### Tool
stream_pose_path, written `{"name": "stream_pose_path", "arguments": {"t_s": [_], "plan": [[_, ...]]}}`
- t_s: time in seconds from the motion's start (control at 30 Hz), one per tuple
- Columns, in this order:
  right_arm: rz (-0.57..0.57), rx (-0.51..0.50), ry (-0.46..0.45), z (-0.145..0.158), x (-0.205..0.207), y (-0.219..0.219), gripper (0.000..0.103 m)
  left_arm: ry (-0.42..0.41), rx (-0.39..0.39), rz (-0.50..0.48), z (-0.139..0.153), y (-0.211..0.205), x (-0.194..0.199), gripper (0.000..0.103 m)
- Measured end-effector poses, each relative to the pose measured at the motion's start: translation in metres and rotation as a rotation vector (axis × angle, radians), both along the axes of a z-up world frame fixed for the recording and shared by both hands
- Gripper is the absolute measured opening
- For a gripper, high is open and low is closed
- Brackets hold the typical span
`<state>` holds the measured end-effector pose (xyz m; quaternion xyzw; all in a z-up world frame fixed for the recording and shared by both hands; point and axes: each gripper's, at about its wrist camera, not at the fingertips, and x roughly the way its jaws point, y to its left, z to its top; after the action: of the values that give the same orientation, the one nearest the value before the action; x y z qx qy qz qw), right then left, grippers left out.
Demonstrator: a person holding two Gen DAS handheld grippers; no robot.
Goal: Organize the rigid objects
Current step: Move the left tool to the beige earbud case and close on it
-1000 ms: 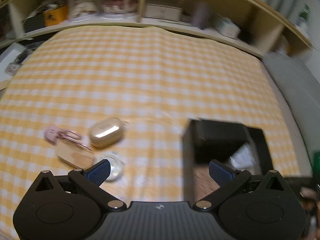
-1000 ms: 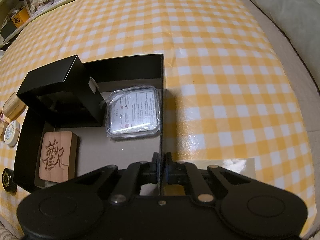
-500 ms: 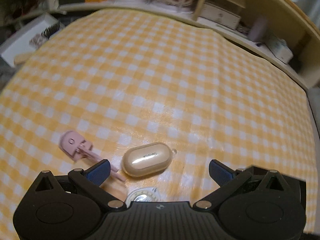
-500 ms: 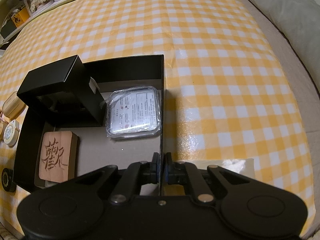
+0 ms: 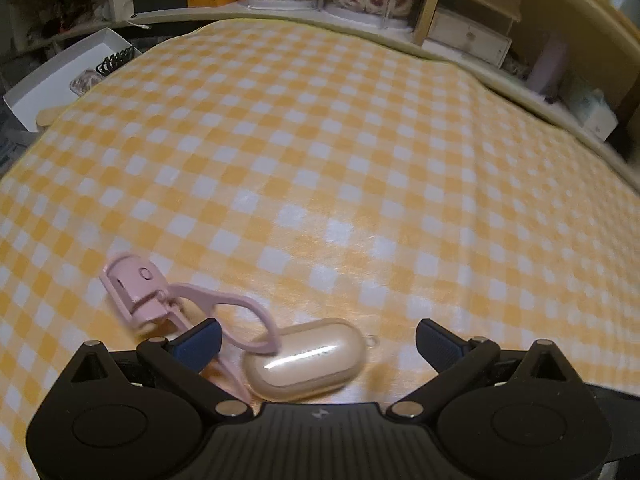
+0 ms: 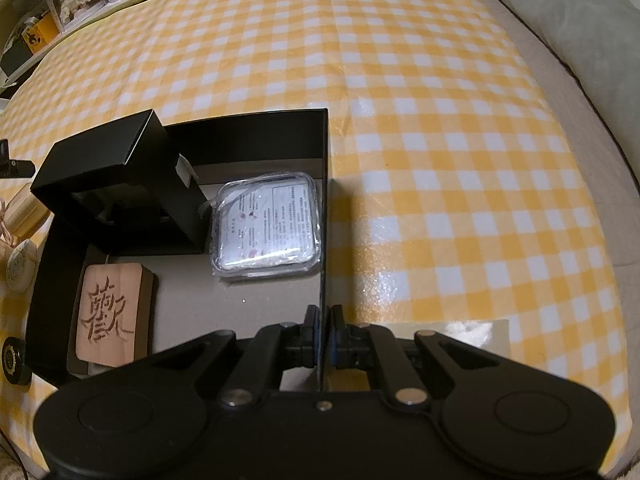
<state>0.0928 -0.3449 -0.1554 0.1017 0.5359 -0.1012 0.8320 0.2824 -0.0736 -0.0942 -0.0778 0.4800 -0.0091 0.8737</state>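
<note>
On the left side of the desk, covered with a yellow-and-white checked cloth (image 5: 320, 184), lies a pink plastic eyelash curler (image 5: 160, 300). Its head points away to the left and its loop handle reaches toward the right, where it touches or overlaps the next thing.

That next thing is the glossy cream-coloured oval case (image 5: 306, 360), probably for earbuds. It lies flat between the two fingers of the left gripper (image 5: 318, 342), a little nearer to the left finger. Its long axis runs almost from one finger to the other, slightly tilted, and the end with the small ring points to the right. The jaws are spread wide and are just beginning to close, and the pads do not touch the case yet. I think closing along this axis means gripping the long way, and the curler handle may be caught too.

Further right, the right gripper (image 6: 325, 338) is pressed together on the thin right wall of the open black cardboard box (image 6: 256, 132). This box already holds a carved wooden block (image 6: 108, 316) and a clear square plastic container (image 6: 266, 228).
</note>
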Motion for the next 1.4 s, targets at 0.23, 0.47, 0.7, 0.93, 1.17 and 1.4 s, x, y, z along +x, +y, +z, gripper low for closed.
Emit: {"name": "stream_pose_path", "arguments": {"t_s": [0.23,0.47,0.7,0.93,1.17,1.4], "plan": [[0.002,-0.002,0.002,0.000,0.002,0.000,0.006,-0.018,0.048,0.036,0.006,-0.019,-0.012,0.098],[0.002,-0.006,0.003,0.000,0.003,0.001,0.006,-0.009,0.099,0.125,0.001,-0.010,-0.010,0.099],[0.004,-0.007,0.005,0.001,0.001,0.001,0.006,-0.092,0.072,0.039,0.029,-0.031,-0.027,0.099],[0.005,-0.011,0.007,0.000,0.004,0.002,0.006,-0.054,0.071,-0.011,0.021,-0.042,-0.031,0.099],[0.005,-0.010,0.007,0.000,0.004,0.002,0.007,0.020,0.115,0.049,-0.007,-0.025,-0.015,0.099],[0.007,-0.014,0.010,0.000,0.004,0.002,0.007,0.081,0.087,0.090,-0.022,-0.012,-0.002,0.099]]}}
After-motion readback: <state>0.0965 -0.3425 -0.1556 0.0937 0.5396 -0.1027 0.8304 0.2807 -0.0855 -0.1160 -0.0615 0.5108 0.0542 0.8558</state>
